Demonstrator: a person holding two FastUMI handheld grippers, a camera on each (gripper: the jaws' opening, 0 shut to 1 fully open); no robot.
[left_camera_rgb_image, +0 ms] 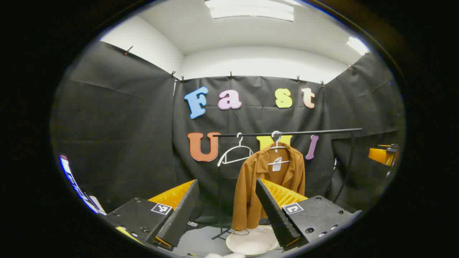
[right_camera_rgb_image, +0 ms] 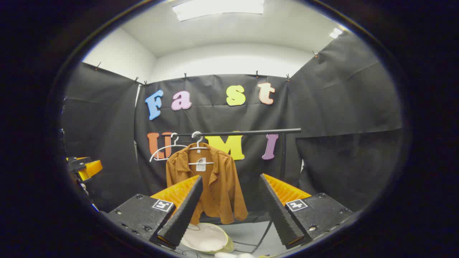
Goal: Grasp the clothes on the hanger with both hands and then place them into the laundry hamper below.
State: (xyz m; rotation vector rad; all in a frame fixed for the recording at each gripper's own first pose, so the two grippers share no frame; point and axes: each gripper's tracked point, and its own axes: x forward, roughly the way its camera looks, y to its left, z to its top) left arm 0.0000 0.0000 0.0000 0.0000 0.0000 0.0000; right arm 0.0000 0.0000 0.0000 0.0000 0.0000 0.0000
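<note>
Left gripper view: grey floor [left_camera_rgb_image: 200, 240], black-draped booth; hamper [left_camera_rgb_image: 251, 240] part-hidden behind finger; left gripper [left_camera_rgb_image: 226, 211], right gripper [right_camera_rgb_image: 229, 211] fingers apart.

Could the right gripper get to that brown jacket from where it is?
Probably yes. The right gripper is open and nothing sits between its fingers and the brown jacket hanging from the rail. It is still apart from the cloth and would need to move forward and slightly leftward.

both views forward, sharing jacket [left_camera_rgb_image: 267, 179] [right_camera_rgb_image: 211, 182]
</note>
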